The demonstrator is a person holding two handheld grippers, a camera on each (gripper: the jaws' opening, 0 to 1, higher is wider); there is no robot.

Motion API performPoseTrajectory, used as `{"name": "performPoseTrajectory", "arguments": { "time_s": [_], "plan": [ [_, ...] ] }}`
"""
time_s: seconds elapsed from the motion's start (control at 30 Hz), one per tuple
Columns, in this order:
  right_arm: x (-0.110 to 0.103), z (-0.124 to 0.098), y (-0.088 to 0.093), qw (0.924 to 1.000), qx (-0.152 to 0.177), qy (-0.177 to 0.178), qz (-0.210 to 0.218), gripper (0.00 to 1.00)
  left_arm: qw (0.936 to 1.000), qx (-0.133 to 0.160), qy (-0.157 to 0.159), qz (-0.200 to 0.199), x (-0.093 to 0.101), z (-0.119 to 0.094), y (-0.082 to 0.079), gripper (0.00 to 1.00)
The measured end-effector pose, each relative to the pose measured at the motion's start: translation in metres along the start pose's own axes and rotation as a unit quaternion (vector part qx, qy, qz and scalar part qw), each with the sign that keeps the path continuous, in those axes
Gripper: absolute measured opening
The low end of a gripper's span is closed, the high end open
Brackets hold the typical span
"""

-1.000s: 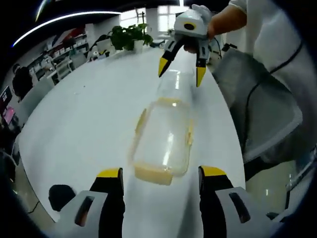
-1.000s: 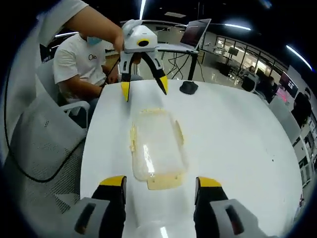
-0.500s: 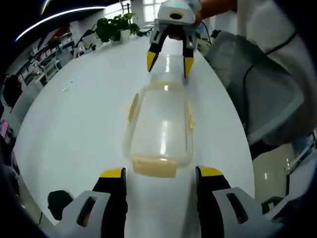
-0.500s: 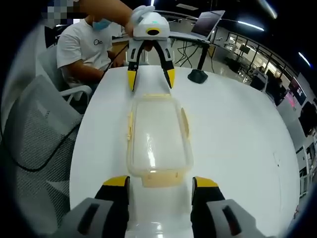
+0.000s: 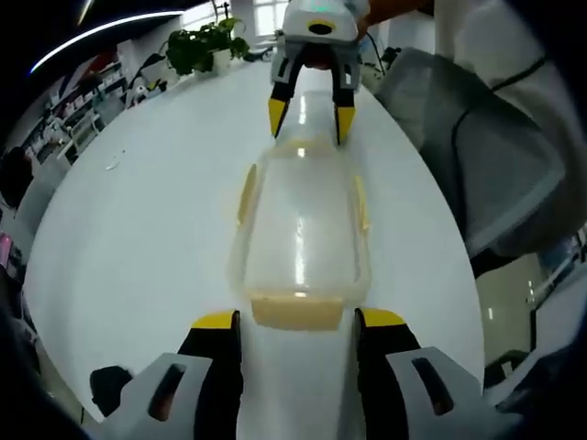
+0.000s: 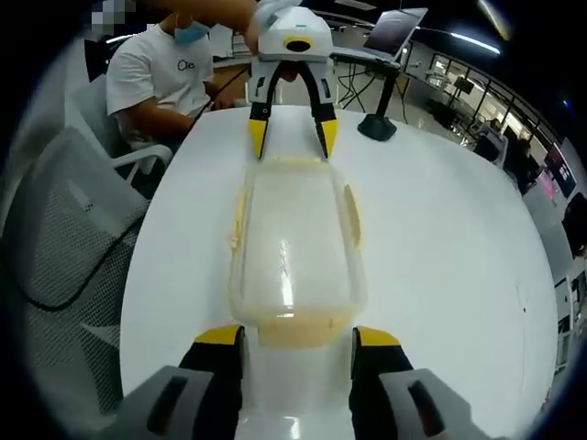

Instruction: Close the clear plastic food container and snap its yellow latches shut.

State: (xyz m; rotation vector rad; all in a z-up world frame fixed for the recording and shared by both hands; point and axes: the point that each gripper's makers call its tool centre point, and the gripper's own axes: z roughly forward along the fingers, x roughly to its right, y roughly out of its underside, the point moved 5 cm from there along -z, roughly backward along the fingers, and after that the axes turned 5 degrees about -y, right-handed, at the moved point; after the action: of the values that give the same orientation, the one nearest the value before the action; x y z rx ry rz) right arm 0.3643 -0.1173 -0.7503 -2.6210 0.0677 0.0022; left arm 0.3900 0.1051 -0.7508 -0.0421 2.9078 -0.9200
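Observation:
A clear plastic food container [image 5: 301, 234] with its lid on lies lengthwise on the white table [image 5: 147, 229]. Pale yellow latches flare out at its sides [image 5: 247, 192] and at its near end [image 5: 295, 310]. My left gripper [image 5: 296, 321] is open, with its jaws either side of that near end latch. At the far end my right gripper [image 5: 310, 117] is open, tips down astride the other end. In the right gripper view the container [image 6: 293, 243] runs from my right gripper [image 6: 298, 335] to my left gripper [image 6: 292, 137], and an end latch [image 6: 293, 328] lies between the right jaws.
A grey mesh chair [image 5: 477, 156] stands by the table's edge, seen also as the chair [image 6: 55, 247]. A seated person [image 6: 156, 78] is behind it. A potted plant [image 5: 206, 46] and a laptop on a stand [image 6: 390, 55] are at opposite far ends of the table.
Both grippers have closed in on the container's two ends, and each now straddles an end latch. The container has stayed in place.

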Motion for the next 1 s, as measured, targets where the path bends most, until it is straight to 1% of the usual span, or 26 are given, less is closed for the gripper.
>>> {"name": "performPoseTrajectory", "arguments": {
  "time_s": [0.17,0.23,0.27,0.33,0.4,0.53,0.57,0.6,0.67,0.7,0.77,0.87,0.93,1.0],
  "plan": [
    [0.001,0.004,0.0,1.0,-0.004,-0.005,-0.003,0.43,1.0,-0.003,0.008,0.001,0.001,0.003,0.0,0.45],
    [0.002,0.006,0.0,1.0,-0.005,-0.005,-0.006,0.42,0.9999,-0.002,0.01,0.007,0.001,0.003,0.0,0.4],
    [0.004,0.008,-0.001,0.9999,-0.006,-0.006,-0.007,0.42,0.9999,-0.004,0.013,0.006,0.001,0.004,0.0,0.4],
    [0.007,0.011,0.003,0.9998,-0.019,-0.005,-0.008,0.38,0.9999,-0.002,0.013,0.009,0.001,0.004,-0.001,0.39],
    [0.008,0.009,0.002,0.9999,-0.012,-0.01,-0.002,0.37,0.9998,-0.005,0.018,0.011,0.002,0.006,-0.001,0.38],
    [0.009,0.009,0.002,0.9998,-0.008,-0.021,-0.004,0.37,0.9997,-0.009,0.017,0.016,0.002,0.01,0.0,0.38],
    [0.009,0.009,0.002,0.9997,-0.009,-0.022,-0.002,0.37,0.9997,-0.009,0.012,0.021,0.002,0.01,-0.001,0.38],
    [0.009,0.01,0.002,0.9996,-0.011,-0.025,0.004,0.37,0.9997,-0.011,0.013,0.02,0.002,0.01,-0.001,0.38],
    [0.009,0.01,0.001,0.9995,-0.014,-0.028,0.003,0.37,0.9997,-0.01,0.012,0.021,0.002,0.01,0.0,0.38],
    [0.009,0.011,0.001,0.9994,-0.017,-0.031,-0.008,0.36,0.9997,-0.01,0.012,0.021,0.002,0.01,0.0,0.38],
    [0.008,0.01,0.001,0.9994,-0.015,-0.031,-0.004,0.36,0.9996,-0.01,0.011,0.022,0.002,0.01,0.0,0.38],
    [0.008,0.01,0.002,0.9995,-0.011,-0.029,0.001,0.36,0.9997,-0.01,0.011,0.017,0.001,0.01,0.0,0.38],
    [0.01,0.01,0.001,0.9994,-0.01,-0.033,0.0,0.36,0.9999,0.001,0.009,0.007,0.0,0.01,0.001,0.37],
    [0.01,0.011,-0.001,0.9991,-0.022,-0.036,-0.006,0.35,1.0,-0.004,0.006,0.006,0.001,0.01,0.001,0.37]
  ]
}}
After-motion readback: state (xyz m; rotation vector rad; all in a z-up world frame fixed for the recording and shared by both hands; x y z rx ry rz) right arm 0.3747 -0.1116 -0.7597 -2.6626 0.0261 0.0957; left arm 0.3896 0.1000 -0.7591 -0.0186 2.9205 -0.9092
